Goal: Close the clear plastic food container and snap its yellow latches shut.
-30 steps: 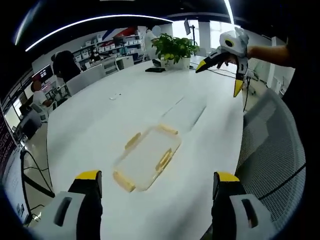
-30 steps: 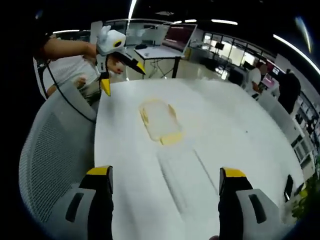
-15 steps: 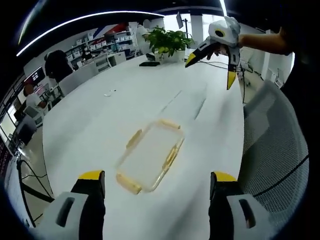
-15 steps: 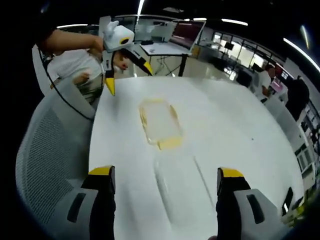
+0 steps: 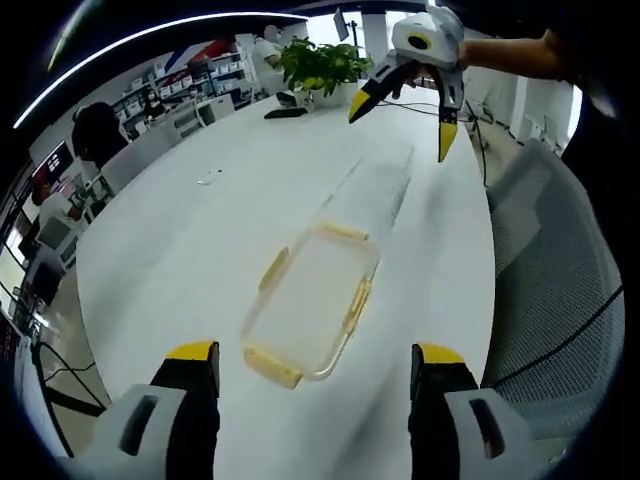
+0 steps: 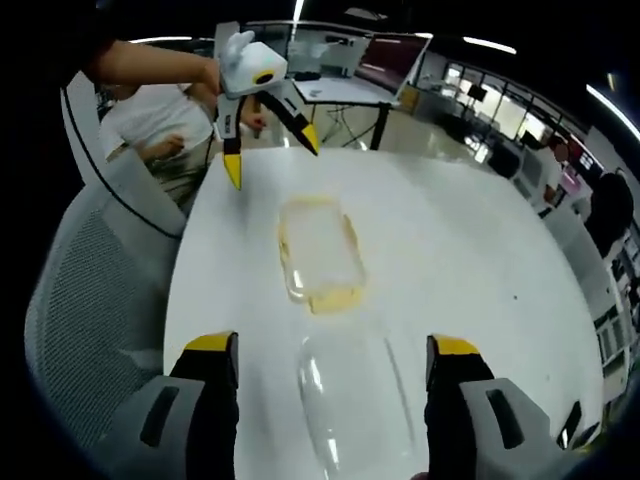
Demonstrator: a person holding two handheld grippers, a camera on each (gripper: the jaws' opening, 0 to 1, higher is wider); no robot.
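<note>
White desk [image 5: 200, 250] carries the container [image 5: 310, 300] with yellow latches [image 5: 272, 268] near its chair-side edge; the clear lid [image 6: 355, 410] lies apart beside it. Left gripper [image 5: 312, 425] and right gripper [image 6: 330, 405] hover spread, grasping nothing. Closing and latching are not yet begun.

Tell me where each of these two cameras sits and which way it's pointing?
Left gripper view: rides the left gripper, looks along the table at the container; the right gripper hangs open beyond.
Right gripper view: rides the right gripper, faces back at the container, clear lid nearer; the left gripper is beyond, a forearm behind it.
Shared: container, table, each other's gripper.
</note>
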